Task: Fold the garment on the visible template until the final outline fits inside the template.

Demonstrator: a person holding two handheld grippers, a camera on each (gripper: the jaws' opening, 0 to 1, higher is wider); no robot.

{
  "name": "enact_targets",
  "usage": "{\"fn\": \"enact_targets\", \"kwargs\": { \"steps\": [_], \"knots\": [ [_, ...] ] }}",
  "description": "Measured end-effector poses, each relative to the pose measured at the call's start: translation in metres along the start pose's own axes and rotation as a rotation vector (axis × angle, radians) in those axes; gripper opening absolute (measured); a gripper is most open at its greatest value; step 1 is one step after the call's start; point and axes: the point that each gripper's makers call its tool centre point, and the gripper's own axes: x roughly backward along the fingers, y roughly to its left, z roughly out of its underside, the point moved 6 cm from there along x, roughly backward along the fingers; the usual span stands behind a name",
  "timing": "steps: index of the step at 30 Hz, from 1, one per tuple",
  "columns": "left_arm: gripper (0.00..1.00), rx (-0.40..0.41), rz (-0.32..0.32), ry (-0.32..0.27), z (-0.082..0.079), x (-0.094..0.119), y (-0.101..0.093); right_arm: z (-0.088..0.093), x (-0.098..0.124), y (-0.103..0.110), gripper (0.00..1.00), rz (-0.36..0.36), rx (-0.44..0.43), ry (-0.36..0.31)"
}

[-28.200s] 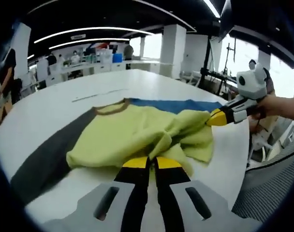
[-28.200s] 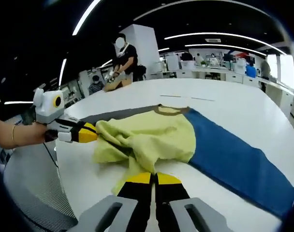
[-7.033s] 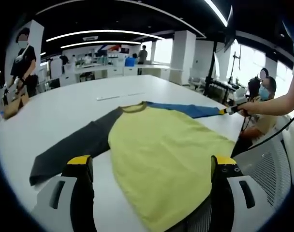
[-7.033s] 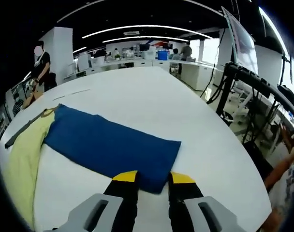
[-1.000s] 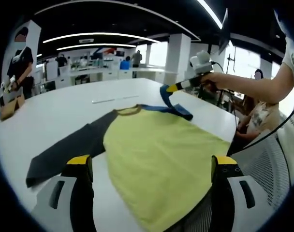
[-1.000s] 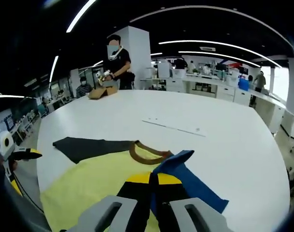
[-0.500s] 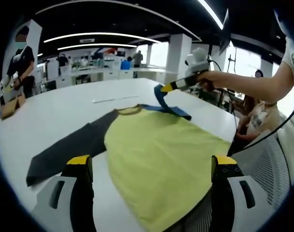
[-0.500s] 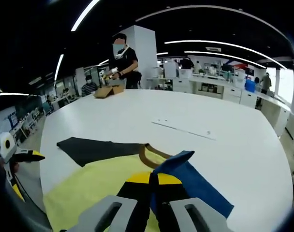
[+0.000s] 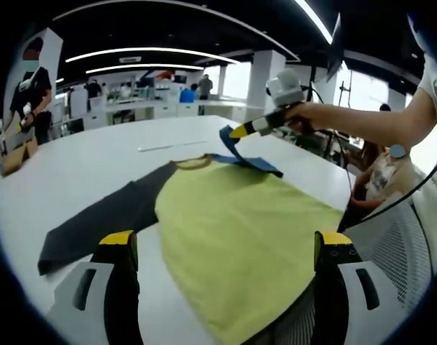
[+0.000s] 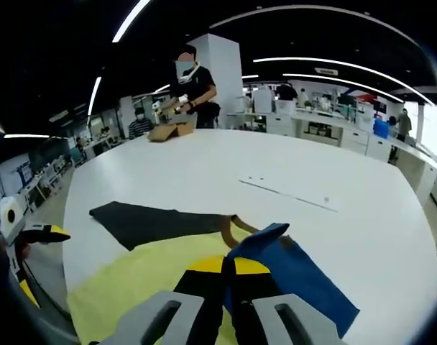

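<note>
Right gripper [image 10: 228, 267] fingers pinching the shirt's blue sleeve [image 10: 294, 277] above the desk [image 10: 204, 172]; left gripper [image 9: 222, 248] fingers spread wide.

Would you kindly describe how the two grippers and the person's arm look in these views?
The left gripper has grey slotted bases and black jaws with yellow tips. The right gripper matches: yellow tip, black-and-grey body, white housing on top, a dark cable trailing off. The person's right arm is bare, with a white printed short sleeve.
</note>
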Motion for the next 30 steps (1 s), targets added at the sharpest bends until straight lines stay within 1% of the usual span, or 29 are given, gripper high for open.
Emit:
{"fn": "enact_targets", "kwargs": {
  "steps": [14, 23, 30],
  "knots": [
    [0.99, 0.002, -0.010, -0.003, 0.000, 0.001, 0.005, -0.010, -0.018, 0.021, 0.00, -0.050, 0.030, 0.004],
    [0.99, 0.010, -0.015, 0.000, 0.003, 0.002, 0.006, -0.014, -0.029, 0.035, 0.00, -0.080, 0.035, 0.009],
    [0.99, 0.012, -0.020, -0.002, 0.002, 0.003, 0.009, -0.016, -0.037, 0.046, 0.00, -0.104, 0.058, 0.020]
  ]
}}
